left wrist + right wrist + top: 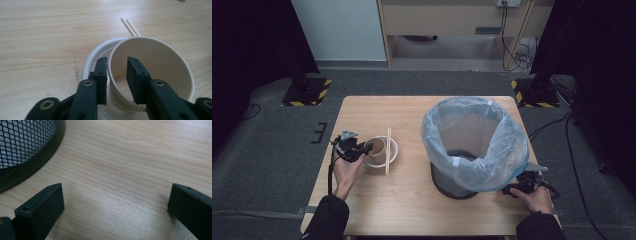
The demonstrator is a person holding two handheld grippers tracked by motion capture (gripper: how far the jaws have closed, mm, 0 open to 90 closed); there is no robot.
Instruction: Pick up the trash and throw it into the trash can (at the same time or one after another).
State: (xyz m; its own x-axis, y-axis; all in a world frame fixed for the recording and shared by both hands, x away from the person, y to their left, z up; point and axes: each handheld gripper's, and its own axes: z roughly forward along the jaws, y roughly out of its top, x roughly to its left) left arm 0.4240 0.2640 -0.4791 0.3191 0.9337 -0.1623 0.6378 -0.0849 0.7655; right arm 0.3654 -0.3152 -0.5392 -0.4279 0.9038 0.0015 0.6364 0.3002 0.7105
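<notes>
A light wooden table (412, 200) stands on a grey carpet, with dark curtains at both sides of the room.

The left gripper (117, 76) has its jaws a little way apart, one on each side of the wall of a paper cup (160, 65). One jaw is outside the cup and the other is inside it. The pictures do not show if the jaws press the wall yet. In the high view the left gripper (353, 148) is at the cup's left edge. The cup sits in a white lid or dish (93, 56) that rings its bottom. Just past the cup, away from the jaws, lie two wooden chopsticks (130, 26) side by side. In the high view they rest across the white rim.

The right gripper (115, 205) has its jaws wide apart, and only bare table is between them. It holds nothing. Near its left jaw is the black base of a mesh bin (27, 147). In the high view the right gripper (523, 185) sits by the bin's lower right side. The bin (452, 182) has a pale blue plastic bag (507, 145) folded over its top.
</notes>
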